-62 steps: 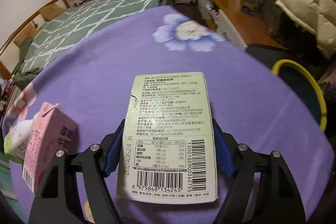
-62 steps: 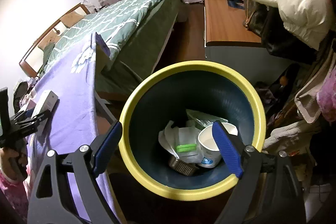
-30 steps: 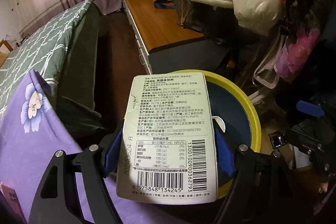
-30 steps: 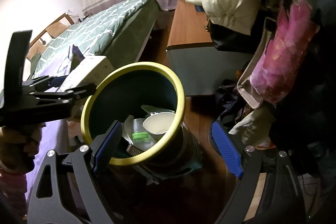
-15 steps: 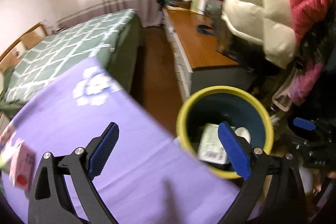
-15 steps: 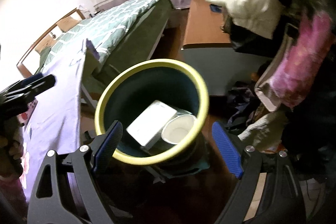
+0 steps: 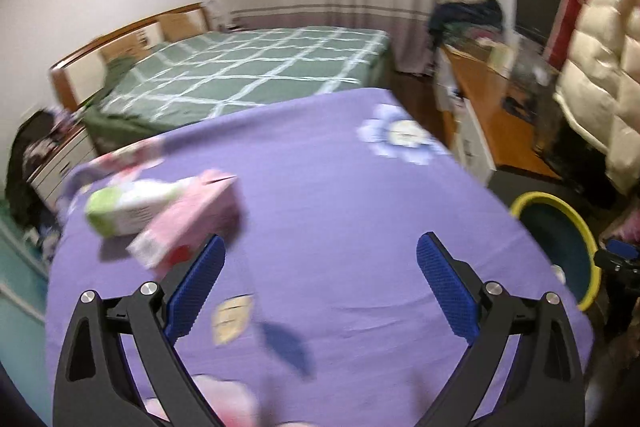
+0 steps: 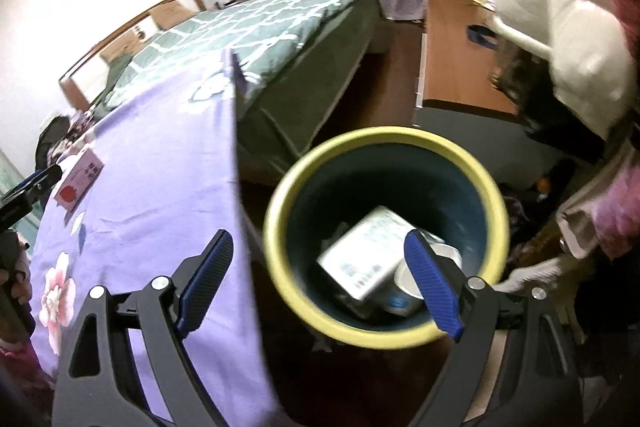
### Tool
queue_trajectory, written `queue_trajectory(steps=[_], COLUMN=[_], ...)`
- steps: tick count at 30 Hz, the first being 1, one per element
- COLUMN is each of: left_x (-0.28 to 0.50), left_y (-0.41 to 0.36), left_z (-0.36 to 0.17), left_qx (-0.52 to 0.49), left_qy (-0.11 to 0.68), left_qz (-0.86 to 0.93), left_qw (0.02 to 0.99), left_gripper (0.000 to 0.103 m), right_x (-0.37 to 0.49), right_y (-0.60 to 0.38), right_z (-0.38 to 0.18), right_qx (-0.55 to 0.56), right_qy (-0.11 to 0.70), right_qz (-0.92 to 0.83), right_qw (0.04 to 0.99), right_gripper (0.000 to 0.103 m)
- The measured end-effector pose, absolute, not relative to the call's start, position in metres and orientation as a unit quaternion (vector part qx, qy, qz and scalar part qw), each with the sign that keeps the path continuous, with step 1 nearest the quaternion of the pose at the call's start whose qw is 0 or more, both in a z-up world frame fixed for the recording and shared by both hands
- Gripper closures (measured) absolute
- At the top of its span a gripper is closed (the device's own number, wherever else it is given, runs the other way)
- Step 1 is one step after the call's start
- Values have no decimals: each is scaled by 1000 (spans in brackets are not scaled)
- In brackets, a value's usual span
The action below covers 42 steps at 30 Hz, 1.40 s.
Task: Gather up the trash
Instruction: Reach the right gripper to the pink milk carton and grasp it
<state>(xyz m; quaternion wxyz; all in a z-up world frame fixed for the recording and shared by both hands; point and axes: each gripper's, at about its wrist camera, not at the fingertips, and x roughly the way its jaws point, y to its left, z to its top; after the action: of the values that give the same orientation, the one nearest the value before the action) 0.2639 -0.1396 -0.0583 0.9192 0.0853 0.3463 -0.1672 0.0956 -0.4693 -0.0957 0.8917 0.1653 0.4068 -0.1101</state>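
Observation:
My left gripper (image 7: 320, 243) hangs open and empty above the purple tablecloth (image 7: 360, 187). Just ahead of its left finger a pink carton (image 7: 188, 223) lies on the cloth, and a white and green carton (image 7: 124, 207) rests against it. The yellow-rimmed dark bin (image 8: 384, 135) stands on the floor by the table's right edge. Inside it lie a pale carton (image 8: 364, 255) and a white cup (image 8: 404, 291). My right gripper (image 8: 318, 239) is open over the bin's near rim and holds nothing. In the right wrist view the pink carton (image 8: 78, 179) lies at the far left, near the left gripper's fingers (image 8: 36, 183).
A bed with a green checked cover (image 7: 248, 67) lies beyond the table. A wooden desk (image 7: 492, 107) and hanging padded jackets (image 7: 600, 67) crowd the right side, close behind the bin (image 7: 556, 247). A hand (image 8: 16, 275) shows at the left edge.
The left gripper opened and dropped the pale carton into the bin. It then swung left, back over the table toward the pink carton. The right gripper shifted closer over the bin.

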Motion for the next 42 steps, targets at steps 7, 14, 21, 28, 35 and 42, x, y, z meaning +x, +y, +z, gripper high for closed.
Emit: queue_trajectory(steps=[7,14,21,28,35,42], left_x=[278,291,298,296,300,302], left_y=[-45,29,91,127,143,131], left_z=[-70,-85,-97,-109,-120,-121], left_qx=[61,36,12,-19,-49,-26], left_qy=[347,347,344,339,352,349], left_qz=[-81,-8,54,108,113,111], left_qw=[932,937,937,934,928,930], left_gripper=[7,7,7,6,6,6], right_x=[142,191,239,285,322,347], right_y=[-415,-344,-268,-171,-102,-86], right_z=[-91,-86,-70,-76,-91,-109], right_qx=[137,103,89,73,69,83], right_qy=[416,424,416,428,438,453], right_qz=[-60,1,63,122,113,54], right_qw=[897,900,903,892,889,886], right_gripper=[20,20,20,20,20,20])
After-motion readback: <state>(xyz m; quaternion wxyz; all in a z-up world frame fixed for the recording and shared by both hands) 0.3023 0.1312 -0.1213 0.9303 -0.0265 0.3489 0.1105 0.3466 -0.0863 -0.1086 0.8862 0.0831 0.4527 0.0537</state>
